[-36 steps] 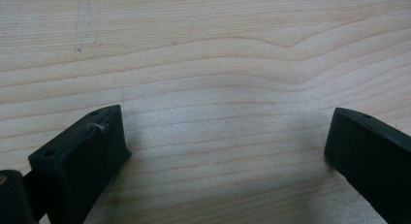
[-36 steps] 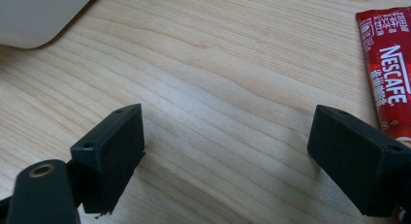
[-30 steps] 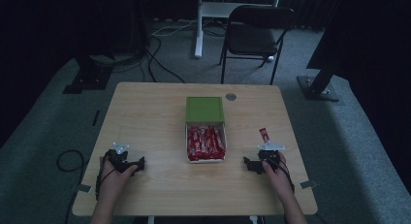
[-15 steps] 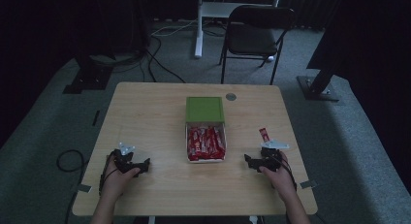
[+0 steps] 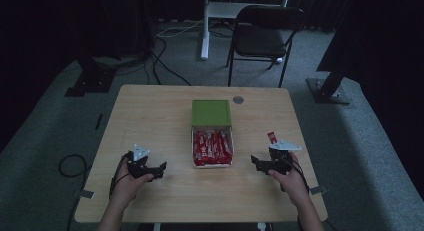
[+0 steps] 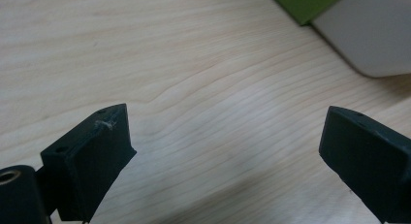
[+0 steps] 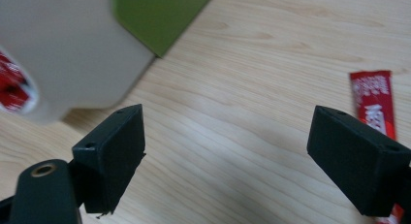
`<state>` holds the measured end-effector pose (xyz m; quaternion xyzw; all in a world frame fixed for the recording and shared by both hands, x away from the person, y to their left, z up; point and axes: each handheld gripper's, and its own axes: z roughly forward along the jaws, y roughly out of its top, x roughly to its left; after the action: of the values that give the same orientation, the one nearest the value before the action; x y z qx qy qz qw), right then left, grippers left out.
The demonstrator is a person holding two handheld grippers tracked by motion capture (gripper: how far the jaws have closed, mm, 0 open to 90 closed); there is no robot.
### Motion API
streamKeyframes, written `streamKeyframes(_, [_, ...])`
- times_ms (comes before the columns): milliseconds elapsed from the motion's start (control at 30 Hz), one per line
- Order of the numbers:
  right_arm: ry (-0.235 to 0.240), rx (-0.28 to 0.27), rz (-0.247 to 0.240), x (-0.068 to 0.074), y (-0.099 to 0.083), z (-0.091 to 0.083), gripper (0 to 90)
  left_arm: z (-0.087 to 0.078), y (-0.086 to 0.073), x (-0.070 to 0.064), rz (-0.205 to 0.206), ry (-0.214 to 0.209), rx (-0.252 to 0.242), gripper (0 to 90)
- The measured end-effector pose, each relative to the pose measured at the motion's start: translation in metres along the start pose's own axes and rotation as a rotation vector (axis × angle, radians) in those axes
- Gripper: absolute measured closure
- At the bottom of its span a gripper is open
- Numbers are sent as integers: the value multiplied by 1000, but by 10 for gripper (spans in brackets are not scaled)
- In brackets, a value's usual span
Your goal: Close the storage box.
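A white tray (image 5: 192,148) full of red packets (image 5: 212,146) sits mid-table, with a green lid (image 5: 211,112) just behind it. One loose red packet (image 5: 271,137) lies right of the tray, and it lies by my right jaw in the right gripper view (image 7: 372,100). My left gripper (image 5: 159,169) rests on the table left of the tray, open, nothing between its jaws (image 6: 228,146). My right gripper (image 5: 256,163) rests right of the tray, open and empty (image 7: 228,151), facing the tray's wall (image 7: 72,64) and the green lid (image 7: 155,15).
A small round grey disc (image 5: 238,99) lies at the table's far side. A black folding chair (image 5: 265,36) and a white stand (image 5: 205,21) are beyond the table. Black stand bases and cables lie on the grey floor around it.
My left gripper has shifted slightly right and toward the tray. The right gripper has barely moved.
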<state>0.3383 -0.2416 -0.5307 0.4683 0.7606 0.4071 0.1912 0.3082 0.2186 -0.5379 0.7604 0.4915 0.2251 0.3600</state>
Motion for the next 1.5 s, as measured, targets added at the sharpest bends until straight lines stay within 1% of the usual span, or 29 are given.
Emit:
streamKeyframes(67, [12, -7, -4, 3, 2, -1, 131, -2, 3, -5, 11, -13, -10, 53])
streamKeyframes(167, [27, -18, -11, 7, 6, -3, 131, -5, 9, -13, 39, -27, -27, 53])
streamKeyframes(333, [61, -51, -17, 15, 15, -8, 131, -8, 21, -27, 94, -53, -45, 53])
streamKeyframes(467, [88, -73, -26, 22, 22, -9, 131, -11, 30, -38, 123, -84, -58, 53])
streamKeyframes(600, [106, -86, -34, 28, 27, -9, 131, -12, 38, -49, 130, -110, -78, 53])
streamKeyframes(700, [110, -88, -46, 32, 29, -8, 131, -11, 43, -55, 143, -125, -89, 53])
streamKeyframes(900, [128, -90, -55, 39, 32, -5, 131, -11, 51, -64, 165, -145, -106, 53])
streamKeyframes(967, [138, -91, -57, 41, 33, -4, 131, -9, 53, -66, 165, -155, -110, 53])
streamKeyframes(1033, [155, -95, -58, 43, 35, -3, 132, -7, 54, -67, 170, -154, -109, 53])
streamKeyframes(1067, [157, -93, -66, 44, 35, -2, 131, -6, 54, -68, 175, -155, -111, 53])
streamKeyframes(1133, [155, -90, -81, 46, 36, 1, 132, -4, 55, -68, 171, -158, -118, 53])
streamKeyframes(1200, [156, -87, -78, 47, 37, 3, 132, -2, 57, -69, 166, -161, -125, 53])
streamKeyframes(1267, [146, -83, -80, 46, 36, 5, 129, 0, 58, -70, 166, -160, -130, 53])
streamKeyframes(1333, [158, -81, -73, 45, 36, 7, 129, 3, 59, -68, 170, -154, -127, 53])
streamKeyframes(1433, [156, -71, -89, 45, 35, 10, 131, 6, 61, -66, 173, -141, -126, 54])
streamKeyframes(1500, [160, -68, -83, 45, 34, 12, 130, 8, 62, -65, 173, -133, -124, 54])
